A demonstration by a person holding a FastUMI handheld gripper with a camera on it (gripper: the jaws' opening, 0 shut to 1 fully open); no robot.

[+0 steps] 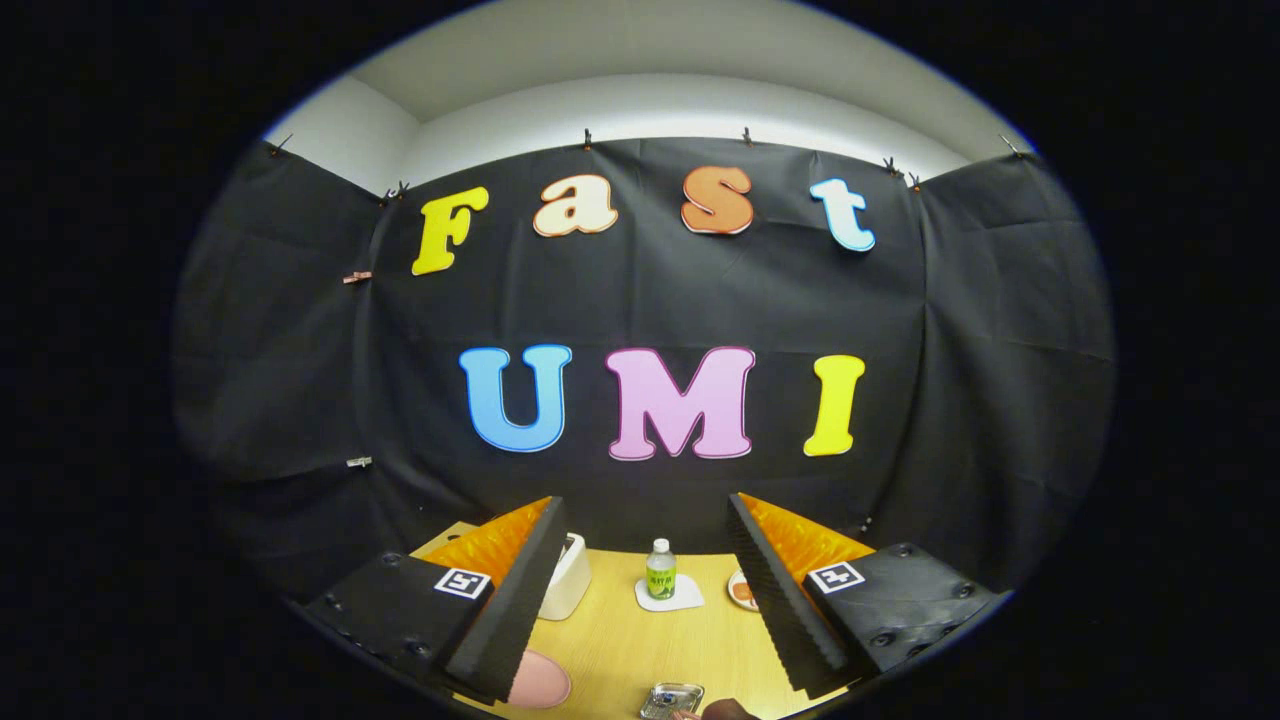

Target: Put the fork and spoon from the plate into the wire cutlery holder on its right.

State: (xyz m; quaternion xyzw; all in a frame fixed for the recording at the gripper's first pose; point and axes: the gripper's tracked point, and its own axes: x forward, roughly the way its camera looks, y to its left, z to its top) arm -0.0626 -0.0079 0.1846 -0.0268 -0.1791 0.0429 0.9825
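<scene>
Pink plate (540, 682), nearer than the bottle (660, 570) and to its left, peeks out from under the gripper's left finger. What shows of it is bare, and I can make out no fork or spoon. A shiny metal piece (672, 700), nearer than the bottle and right of the plate, may be the wire cutlery holder, though I cannot tell what it holds.

The gripper (645, 500) hangs high over the wooden table (640, 640), its fingers spread wide with nothing between them, aimed at the booth wall well beyond the bottle.

In my judgement this fits either an approach before a pick or a pull-back after the cutlery is stowed. Tilting the view down toward the plate would settle it.

The bottle carries a green label, its writing too small to read, and stands on a white coaster (668, 598). Each finger mount bears a square black-and-white marker (461, 583).
</scene>
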